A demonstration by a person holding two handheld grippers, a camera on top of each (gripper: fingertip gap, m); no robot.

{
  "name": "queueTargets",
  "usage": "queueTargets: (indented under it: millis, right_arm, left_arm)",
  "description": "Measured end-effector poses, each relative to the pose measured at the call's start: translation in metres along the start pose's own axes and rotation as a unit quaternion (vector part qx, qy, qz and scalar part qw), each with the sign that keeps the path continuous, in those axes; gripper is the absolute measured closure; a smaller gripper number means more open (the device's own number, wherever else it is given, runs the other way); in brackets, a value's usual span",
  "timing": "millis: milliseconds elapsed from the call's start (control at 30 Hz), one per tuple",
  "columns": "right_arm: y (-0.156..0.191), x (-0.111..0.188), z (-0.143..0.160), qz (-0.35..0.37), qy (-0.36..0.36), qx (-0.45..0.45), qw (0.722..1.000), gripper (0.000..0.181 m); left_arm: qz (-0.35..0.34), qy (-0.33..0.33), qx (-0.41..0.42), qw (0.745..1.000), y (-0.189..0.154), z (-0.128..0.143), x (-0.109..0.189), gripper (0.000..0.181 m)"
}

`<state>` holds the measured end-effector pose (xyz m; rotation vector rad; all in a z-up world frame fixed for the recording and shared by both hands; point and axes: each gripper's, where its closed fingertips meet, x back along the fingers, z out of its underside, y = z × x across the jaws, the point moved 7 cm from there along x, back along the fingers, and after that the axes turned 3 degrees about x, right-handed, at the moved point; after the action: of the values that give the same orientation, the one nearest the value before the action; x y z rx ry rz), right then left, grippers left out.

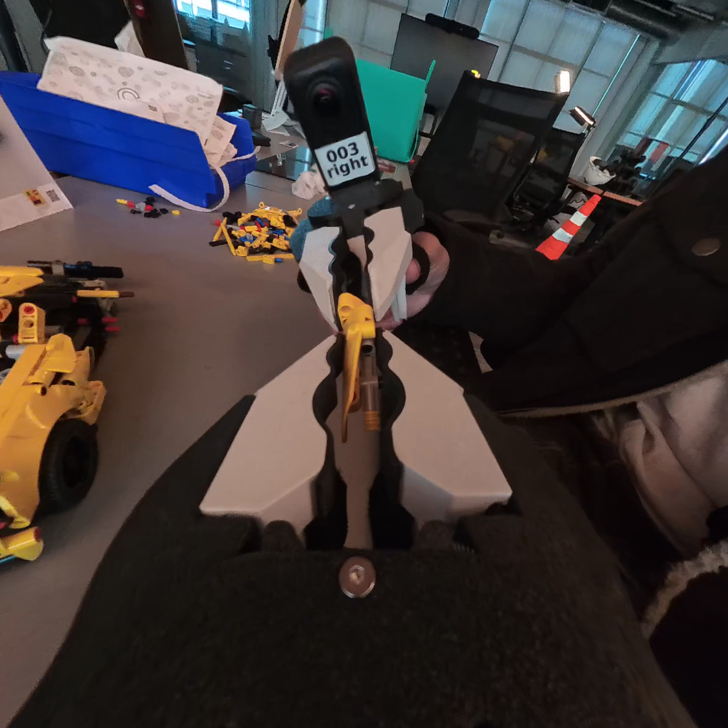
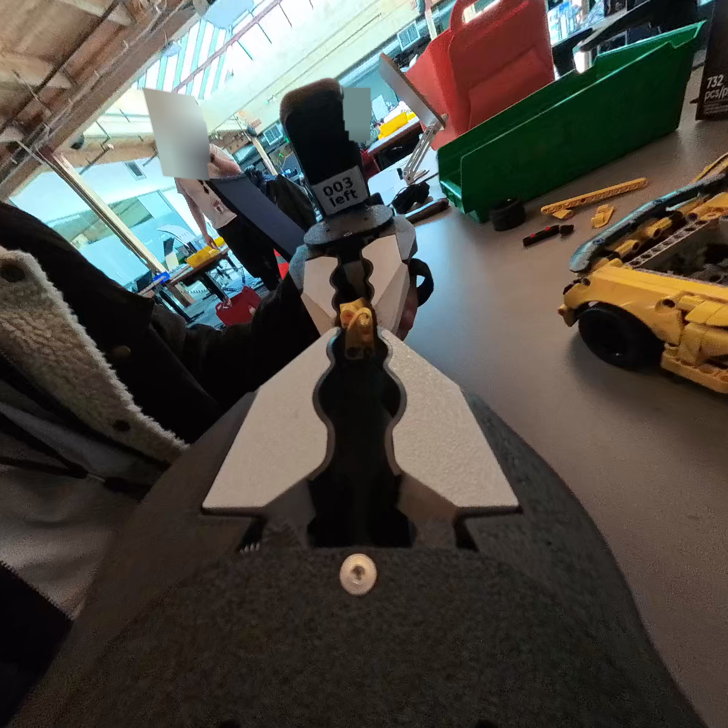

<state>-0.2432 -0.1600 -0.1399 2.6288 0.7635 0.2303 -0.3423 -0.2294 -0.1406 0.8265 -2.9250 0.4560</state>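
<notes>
Together, both claws point(image 1: 356, 335) point(image 2: 356, 335) pinch one yellow piece point(image 1: 354, 319).

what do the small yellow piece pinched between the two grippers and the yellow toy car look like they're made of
Small yellow curved toy piece: looks like moulded plastic, semi-gloss, with sharp holes and soft highlights. A dull grey tube with a gold ribbed end beside it may be plastic or metal.

Yellow brick-built toy car: glossy plastic panels; matte black tyres that look rubbery.

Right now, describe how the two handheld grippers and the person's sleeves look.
Left gripper and right gripper match: pale grey faceted fingers with wavy black inner pads on a black textured base with a silver screw. Each carries a black camera bearing a white label. The sleeves are dark, with a fleecy pale lining.
</notes>
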Motion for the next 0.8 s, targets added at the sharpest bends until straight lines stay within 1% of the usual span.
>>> queueTargets:
  millis: [67, 133, 267, 533, 567, 600, 633, 667, 700, 733, 767, 800]
  right_arm:
    - [0.000, -0.001, -0.001, 0.001, 0.003, 0.002, 1.000, 0.168]
    - [-0.001, 0.000, 0.000, -0.011, 0.006, -0.014, 1.000, 0.168]
    - [-0.002, 0.001, 0.000, 0.000, 0.019, 0.001, 1.000, 0.168]
    - [-0.001, 0.007, 0.003, -0.002, 0.044, 0.013, 0.999, 0.169]
    - [-0.004, 0.018, -0.004, 0.009, 0.034, 0.011, 0.999, 0.181]
    - [-0.014, 0.047, -0.015, 0.041, -0.034, 0.003, 0.999, 0.181]
    - [-0.020, 0.088, -0.025, 0.051, -0.096, -0.020, 0.994, 0.181]
    - [-0.023, 0.123, -0.029, 0.079, -0.122, -0.012, 0.989, 0.181]
    - [-0.022, 0.141, -0.027, 0.100, -0.109, -0.010, 0.989, 0.181]
    - [-0.021, 0.145, -0.026, 0.097, -0.103, -0.022, 0.990, 0.181]
    - [-0.018, 0.141, -0.026, 0.098, -0.094, -0.023, 0.991, 0.181]
    - [-0.017, 0.129, -0.026, 0.103, -0.073, -0.012, 0.992, 0.181]
  left_arm:
    - [-0.003, 0.000, -0.009, 1.000, 0.000, 0.000, 0.001, 0.166]
    - [-0.004, 0.002, -0.008, 1.000, 0.000, 0.000, 0.001, 0.166]
    - [-0.012, 0.009, -0.018, 1.000, 0.000, 0.001, 0.001, 0.166]
    - [-0.017, 0.024, -0.030, 0.999, -0.002, 0.004, 0.000, 0.166]
    - [-0.019, 0.023, -0.031, 0.999, -0.002, 0.004, 0.003, 0.166]
    - [-0.023, -0.002, -0.023, 0.999, 0.000, 0.000, 0.015, 0.165]
    - [-0.020, -0.058, -0.006, 0.998, 0.002, -0.009, 0.034, 0.166]
    - [-0.018, -0.096, 0.003, 0.995, 0.002, -0.014, 0.049, 0.166]
    - [-0.029, -0.095, 0.001, 0.995, 0.004, -0.013, 0.052, 0.166]
    - [-0.031, -0.083, -0.004, 0.996, 0.004, -0.012, 0.047, 0.166]
    - [-0.015, -0.083, -0.007, 0.996, 0.001, -0.014, 0.042, 0.166]
    - [-0.003, -0.094, -0.009, 0.996, -0.001, -0.018, 0.039, 0.166]
